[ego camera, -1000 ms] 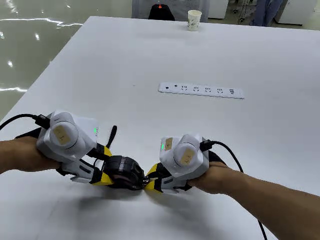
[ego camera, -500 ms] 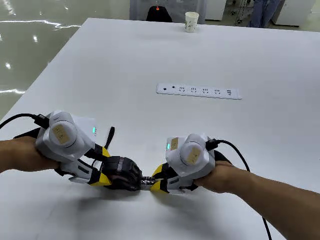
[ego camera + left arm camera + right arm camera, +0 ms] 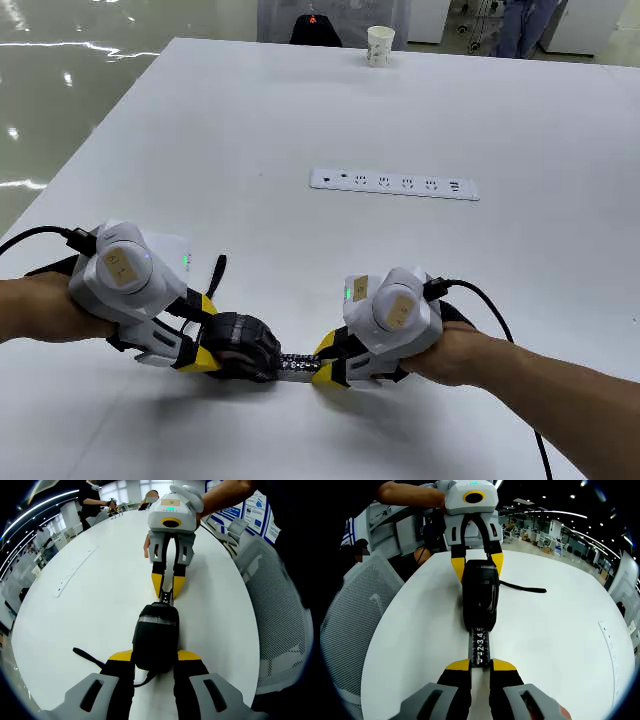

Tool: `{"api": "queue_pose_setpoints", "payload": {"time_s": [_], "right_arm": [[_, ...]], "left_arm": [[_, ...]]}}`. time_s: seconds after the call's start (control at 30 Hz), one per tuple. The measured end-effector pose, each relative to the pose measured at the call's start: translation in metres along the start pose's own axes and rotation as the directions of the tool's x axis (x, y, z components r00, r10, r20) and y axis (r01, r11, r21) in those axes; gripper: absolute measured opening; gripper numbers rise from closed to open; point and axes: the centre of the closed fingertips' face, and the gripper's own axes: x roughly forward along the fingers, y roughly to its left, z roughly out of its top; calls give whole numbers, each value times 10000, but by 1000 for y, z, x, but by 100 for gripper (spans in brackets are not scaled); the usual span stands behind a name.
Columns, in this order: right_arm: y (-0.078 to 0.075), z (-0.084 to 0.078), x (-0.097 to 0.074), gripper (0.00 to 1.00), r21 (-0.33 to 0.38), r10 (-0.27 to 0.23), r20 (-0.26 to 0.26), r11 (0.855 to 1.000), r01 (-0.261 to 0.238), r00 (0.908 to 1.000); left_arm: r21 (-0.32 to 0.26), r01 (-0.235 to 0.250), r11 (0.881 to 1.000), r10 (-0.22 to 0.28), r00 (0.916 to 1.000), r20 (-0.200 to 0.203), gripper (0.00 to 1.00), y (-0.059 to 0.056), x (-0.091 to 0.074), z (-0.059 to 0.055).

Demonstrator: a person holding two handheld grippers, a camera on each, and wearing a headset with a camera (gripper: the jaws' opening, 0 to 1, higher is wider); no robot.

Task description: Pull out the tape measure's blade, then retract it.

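left hand-held gripper [image 3: 155, 656] clamps the tape measure [image 3: 156, 632], right hand-held gripper [image 3: 481, 664] pinches its blade [image 3: 480, 649].

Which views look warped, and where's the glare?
Both gripper views are fisheye: the table edge bows. Head view is straight, with glare streaks on the floor and soft shadow under the tape measure. In the right gripper view the blade numerals read sharp.

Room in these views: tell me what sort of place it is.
Likely an office or lab workroom: a long white table with a power strip and a paper cup on it, and a mesh office chair beside it.
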Motion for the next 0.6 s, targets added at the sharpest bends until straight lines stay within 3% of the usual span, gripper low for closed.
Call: {"api": "queue_pose_setpoints", "payload": {"time_s": [0.6], "right_arm": [[2,-15,-14,9,76,-30,-154,10000,31,9999]], "left_arm": [[-18,34,10000,-34,10000,-31,24,0,-1,-2]]}}
